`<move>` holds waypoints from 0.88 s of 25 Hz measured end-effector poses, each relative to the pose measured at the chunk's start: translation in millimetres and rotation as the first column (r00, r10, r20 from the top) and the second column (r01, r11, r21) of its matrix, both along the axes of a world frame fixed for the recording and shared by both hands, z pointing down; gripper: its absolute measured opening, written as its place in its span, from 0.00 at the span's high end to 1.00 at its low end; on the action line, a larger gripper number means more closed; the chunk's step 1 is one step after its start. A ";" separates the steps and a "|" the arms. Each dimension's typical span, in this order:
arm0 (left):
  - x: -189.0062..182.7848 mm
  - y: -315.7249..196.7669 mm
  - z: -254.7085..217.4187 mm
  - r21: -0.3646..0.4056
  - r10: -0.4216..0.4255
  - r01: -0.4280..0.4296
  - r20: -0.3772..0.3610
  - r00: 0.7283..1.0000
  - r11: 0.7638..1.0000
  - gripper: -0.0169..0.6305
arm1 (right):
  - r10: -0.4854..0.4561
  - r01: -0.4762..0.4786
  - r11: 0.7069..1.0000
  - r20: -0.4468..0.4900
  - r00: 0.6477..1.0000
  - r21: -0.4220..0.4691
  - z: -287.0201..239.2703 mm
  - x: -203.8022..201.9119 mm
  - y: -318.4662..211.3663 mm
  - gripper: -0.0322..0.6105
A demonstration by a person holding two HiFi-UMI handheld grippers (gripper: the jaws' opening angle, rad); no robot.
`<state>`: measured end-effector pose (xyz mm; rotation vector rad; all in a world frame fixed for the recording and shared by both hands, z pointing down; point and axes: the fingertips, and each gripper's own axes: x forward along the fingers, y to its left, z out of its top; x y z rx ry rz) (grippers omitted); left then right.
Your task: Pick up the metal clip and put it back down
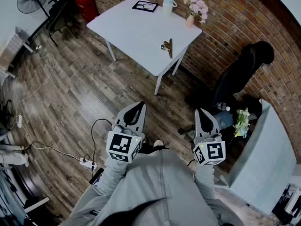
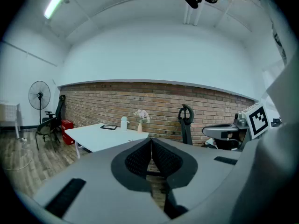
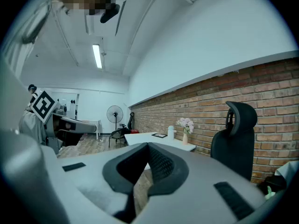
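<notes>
Metal clip (image 1: 167, 46) sits upper middle on the counter (image 1: 136, 32), well away. Left gripper (image 1: 139, 108) and right gripper (image 1: 199, 113) both have jaws clenched on nothing, so I'd step closer and open one first.

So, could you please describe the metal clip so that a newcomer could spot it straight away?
Find the white rectangular table beside the red brick wall. The small brownish metal clip lies alone near one edge, apart from the black frame, pale jug and pink-flower vase lined along the wall side.
</notes>
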<state>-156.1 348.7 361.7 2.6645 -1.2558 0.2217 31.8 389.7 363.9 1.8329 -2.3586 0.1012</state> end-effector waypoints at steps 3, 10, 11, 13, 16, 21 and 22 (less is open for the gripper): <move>4.2 2.3 -1.2 0.005 -0.011 0.011 0.000 1.000 1.000 0.93 | -0.012 0.012 1.000 0.014 1.000 0.012 -1.1 0.6 4.0 0.91; 11.0 10.2 5.1 0.008 -0.059 0.059 -0.001 0.998 0.998 0.93 | -0.066 0.066 0.998 0.048 0.997 0.010 9.2 5.9 11.6 0.91; 11.9 9.9 5.6 0.007 -0.066 0.066 0.000 0.998 0.998 0.93 | -0.074 0.074 0.997 0.051 0.996 0.009 10.0 6.5 10.4 0.91; 14.3 8.3 6.7 0.001 -0.078 0.078 0.004 0.997 0.997 0.93 | -0.092 0.091 0.996 0.059 0.994 0.007 10.9 7.4 7.1 0.91; 21.4 1.9 9.6 -0.005 -0.078 0.078 0.010 0.997 0.997 0.93 | -0.105 0.105 0.994 0.072 0.992 0.004 13.9 9.9 -1.6 0.91; 28.4 -32.0 15.1 -0.008 -0.078 0.078 0.008 0.997 0.997 0.93 | -0.124 0.124 0.992 0.070 0.990 -0.003 18.9 7.2 -36.0 0.91; 30.2 -42.1 16.4 -0.009 -0.075 0.075 0.008 0.997 0.997 0.93 | -0.123 0.124 0.992 0.070 0.990 -0.007 20.9 8.1 -45.3 0.91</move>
